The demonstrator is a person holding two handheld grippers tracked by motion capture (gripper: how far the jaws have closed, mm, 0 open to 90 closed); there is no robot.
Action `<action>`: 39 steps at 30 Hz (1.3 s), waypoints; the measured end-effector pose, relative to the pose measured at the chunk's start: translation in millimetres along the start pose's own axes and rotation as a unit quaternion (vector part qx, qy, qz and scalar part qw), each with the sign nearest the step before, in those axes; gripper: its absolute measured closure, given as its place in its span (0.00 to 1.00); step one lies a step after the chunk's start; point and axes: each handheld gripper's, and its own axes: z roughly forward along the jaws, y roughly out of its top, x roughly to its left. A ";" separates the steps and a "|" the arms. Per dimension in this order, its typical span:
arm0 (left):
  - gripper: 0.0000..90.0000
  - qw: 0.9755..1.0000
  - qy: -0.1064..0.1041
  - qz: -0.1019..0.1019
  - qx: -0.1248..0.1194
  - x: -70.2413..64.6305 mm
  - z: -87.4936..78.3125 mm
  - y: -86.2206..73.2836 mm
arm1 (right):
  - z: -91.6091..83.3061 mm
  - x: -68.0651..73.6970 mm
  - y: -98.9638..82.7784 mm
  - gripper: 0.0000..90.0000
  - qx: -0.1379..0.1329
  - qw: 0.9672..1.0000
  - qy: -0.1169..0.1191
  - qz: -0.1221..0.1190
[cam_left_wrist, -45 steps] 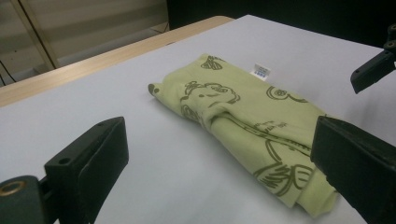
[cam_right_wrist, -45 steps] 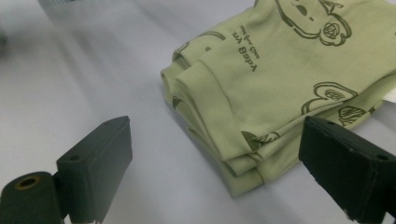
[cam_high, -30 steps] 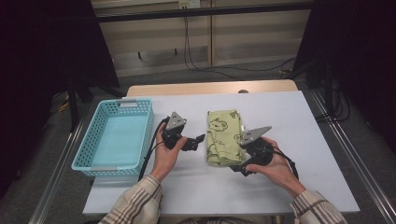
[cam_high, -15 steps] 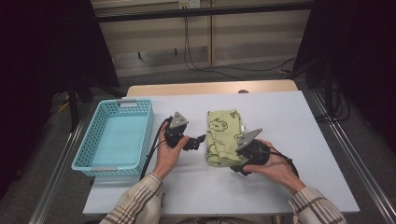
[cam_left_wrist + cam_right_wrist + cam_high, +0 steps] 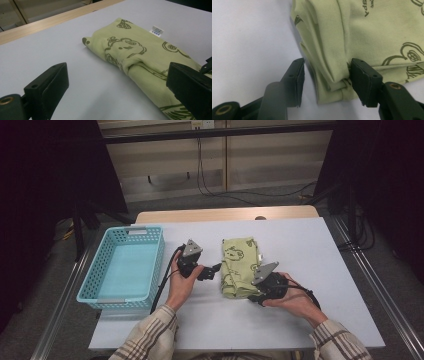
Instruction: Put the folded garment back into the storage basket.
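A folded pale green cloth (image 5: pixel 239 265) with dark cartoon prints lies on the white table (image 5: pixel 310 245). My right gripper (image 5: pixel 252 296) is at the cloth's near right corner. In the right gripper view its jaws (image 5: pixel 327 62) straddle the folded edge of the cloth (image 5: pixel 362 32) and have just been closing. The right pad (image 5: pixel 358 75) touches the fabric, while a gap remains at the left pad (image 5: pixel 298 77). My left gripper (image 5: pixel 214 270) stands open just left of the cloth. In the left gripper view, bare table lies between its wide jaws (image 5: pixel 117 82) and the cloth (image 5: pixel 140 57) is ahead on the right.
A light blue plastic basket (image 5: pixel 155 265) stands at the left of the table, with nothing in it. A wooden strip (image 5: pixel 225 214) runs along the table's far edge. Metal rails flank both sides, and bare tabletop lies to the right of the cloth.
The right gripper has edged slightly left onto the cloth's near corner. The left hand and the cloth have stayed where they were.
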 end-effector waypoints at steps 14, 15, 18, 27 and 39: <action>0.05 1.000 0.003 -0.022 0.008 6.9 13.0 4.3 | 2.5 -5.3 -1.8 0.66 -0.021 1.000 -0.012 0.002; 0.05 1.000 0.002 -0.022 0.007 7.1 14.5 4.3 | 2.2 -6.6 -3.3 0.66 -0.024 1.000 -0.010 0.008; 0.05 1.000 0.007 -0.016 0.012 7.9 19.5 4.8 | 2.6 -8.5 -4.6 0.67 -0.031 0.999 -0.003 0.022; 0.05 0.999 0.020 -0.027 0.006 15.8 27.9 6.7 | 2.1 -3.5 -0.3 0.82 -0.023 0.999 -0.033 0.017; 0.06 0.999 0.039 -0.035 0.003 27.2 44.9 18.0 | -2.4 -3.5 -1.5 0.85 -0.032 0.998 -0.031 0.038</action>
